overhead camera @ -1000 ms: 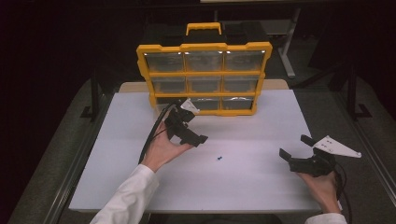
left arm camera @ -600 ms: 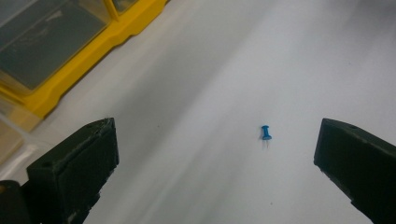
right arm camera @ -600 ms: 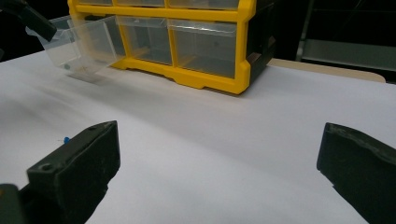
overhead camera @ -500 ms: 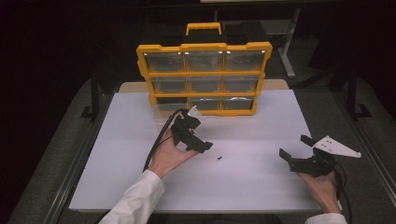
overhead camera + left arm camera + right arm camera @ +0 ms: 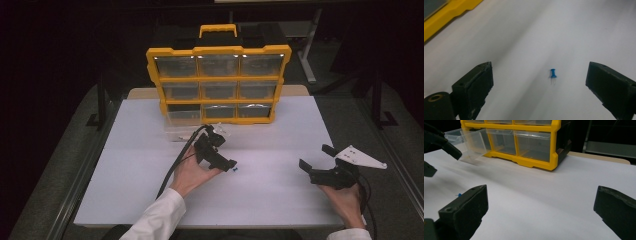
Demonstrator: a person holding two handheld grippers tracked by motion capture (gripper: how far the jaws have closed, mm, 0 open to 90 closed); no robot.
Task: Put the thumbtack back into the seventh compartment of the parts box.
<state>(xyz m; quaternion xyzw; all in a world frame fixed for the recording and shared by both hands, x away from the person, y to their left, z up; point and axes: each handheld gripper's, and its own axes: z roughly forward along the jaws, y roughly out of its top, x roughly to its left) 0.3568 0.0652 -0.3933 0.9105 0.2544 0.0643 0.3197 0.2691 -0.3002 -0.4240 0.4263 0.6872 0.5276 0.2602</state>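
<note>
Jaws on your left gripper (image 5: 539,85) stand wide apart with nothing between them but the blue pushpin (image 5: 553,73), which lies on the bare white counter (image 5: 579,30) ahead of the tips, a little right of the midline in the left gripper view. Its long axis runs roughly up and down in that frame, head toward the top and the thin pin toward the bottom, so it points along the jaws' reach, not across the gap. In the high view the pushpin (image 5: 235,169) is a speck at centre frame, just beside your left gripper (image 5: 222,161) and well apart from your right gripper (image 5: 316,159) at lower right, whose jaws also gape empty. Your left hand is plainly the nearer. The right gripper view adds what the left lacks: the yellow organizer (image 5: 534,135) with a clear drawer (image 5: 472,141) pulled out at upper left.
</note>
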